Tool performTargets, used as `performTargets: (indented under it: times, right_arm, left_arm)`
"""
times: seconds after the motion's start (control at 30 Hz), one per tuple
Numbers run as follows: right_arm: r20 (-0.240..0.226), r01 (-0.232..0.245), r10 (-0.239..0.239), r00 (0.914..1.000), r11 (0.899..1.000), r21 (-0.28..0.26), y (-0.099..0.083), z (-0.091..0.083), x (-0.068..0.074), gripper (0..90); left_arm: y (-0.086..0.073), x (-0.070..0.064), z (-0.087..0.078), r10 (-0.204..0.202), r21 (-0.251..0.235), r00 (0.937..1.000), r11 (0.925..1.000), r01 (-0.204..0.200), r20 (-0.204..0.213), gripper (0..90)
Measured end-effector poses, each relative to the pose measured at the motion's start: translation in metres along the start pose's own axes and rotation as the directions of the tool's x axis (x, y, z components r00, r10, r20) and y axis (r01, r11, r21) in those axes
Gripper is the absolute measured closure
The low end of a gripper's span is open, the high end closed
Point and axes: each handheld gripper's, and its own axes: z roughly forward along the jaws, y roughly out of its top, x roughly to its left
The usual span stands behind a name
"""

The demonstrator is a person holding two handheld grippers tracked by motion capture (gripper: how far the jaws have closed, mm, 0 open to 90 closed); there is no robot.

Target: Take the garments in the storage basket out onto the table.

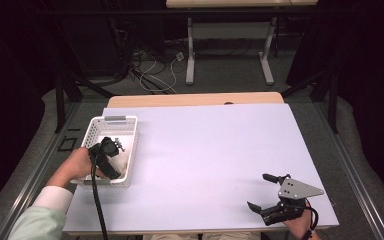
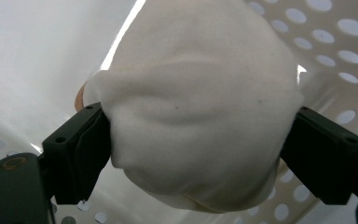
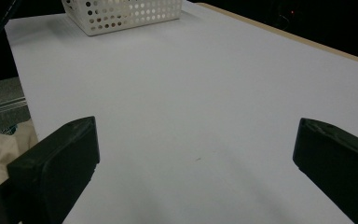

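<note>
A white perforated basket [image 1: 111, 119] stands at the left side of the table, and its holed wall [image 2: 335, 37] is close behind the jaws in the left gripper view. My left gripper [image 1: 116, 150] reaches down into it. Its two black jaws press in on both sides of a soft white cloth bundle [image 2: 196, 107], which bulges between them; the bundle [image 1: 123, 161] is partly hidden by the hand and gripper in the high view. My right gripper [image 1: 259, 191] rests near the table's front right corner, jaws wide apart over bare surface [image 3: 196, 149], pointing toward the basket [image 3: 126, 14].
A white sheet [image 1: 220, 155] covers the table, with a wooden strip [image 1: 195, 99] at the far edge. Beyond it are floor cables [image 1: 152, 70] and another table's legs [image 1: 190, 55]. Metal rails run along both sides.
</note>
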Motion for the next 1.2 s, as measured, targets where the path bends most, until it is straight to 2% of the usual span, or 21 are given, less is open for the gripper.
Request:
performTargets:
  times: [0.17,0.33,0.73,1.2]
  right_arm:
    - [0.0,0.001,-0.001,1.0,1.0,0.001,0.0,-0.0001,0.0,0.0]
    - [-0.001,0.002,-0.002,1.0,1.0,0.001,0.0,0.0002,0.0001,0.1]
    - [0.001,-0.001,0.001,1.0,1.0,0.002,0.0,-0.0001,-0.0001,0.2]
    - [-0.004,-0.003,0.003,1.0,1.0,-0.001,-0.0002,0.0002,-0.0004,0.2]
  left_arm:
    - [0.0003,-0.0013,0.0014,0.008,-0.002,0.9999,1.0,-0.008,-0.01,20.6]
    - [0.0004,-0.0019,0.0012,0.013,-0.005,0.9992,0.9999,-0.013,-0.037,24.6]
    - [-0.0035,0.0,-0.0009,0.032,-0.02,0.9992,0.9993,-0.032,-0.026,32.5]
    - [-0.0059,0.0005,-0.0072,0.046,-0.025,0.9986,0.9986,-0.047,-0.027,34.2]
